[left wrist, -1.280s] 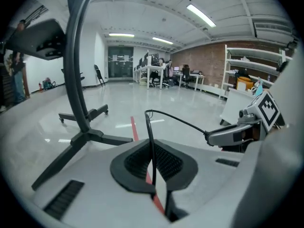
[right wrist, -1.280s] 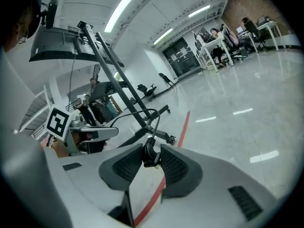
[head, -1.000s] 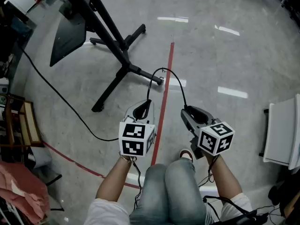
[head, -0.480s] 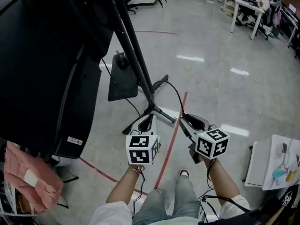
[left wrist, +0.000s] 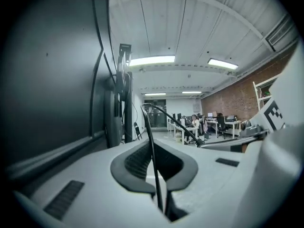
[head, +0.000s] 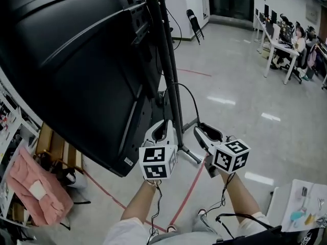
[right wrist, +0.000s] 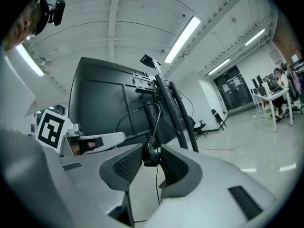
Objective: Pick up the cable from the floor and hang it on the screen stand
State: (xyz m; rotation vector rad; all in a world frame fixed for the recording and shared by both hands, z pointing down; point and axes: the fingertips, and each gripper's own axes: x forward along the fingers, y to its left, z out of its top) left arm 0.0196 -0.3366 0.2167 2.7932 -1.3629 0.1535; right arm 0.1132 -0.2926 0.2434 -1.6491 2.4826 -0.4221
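Office backdrop, cable [right wrist: 151, 155] between both jaws

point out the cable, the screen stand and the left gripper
cable [right wrist: 151, 154]: right gripper view, plug end between the jaws
screen stand [head: 167, 60]: head view, upright pole
left gripper [head: 164, 128]: head view, between its fingertips

A thin black cable [left wrist: 151, 144] rises from the closed left tongs [head: 164, 125], arches in a loop ahead of both tongs and drops to its thicker black plug [right wrist: 151, 152], which is gripped between the pads of the right tongs [head: 201, 129]. The black metal screen stand [head: 171, 80], with leaning upright poles carrying a large dark screen [head: 76, 70], stands just beyond the tongs, nearer the left ones. The cable's loop crosses in front of its poles.
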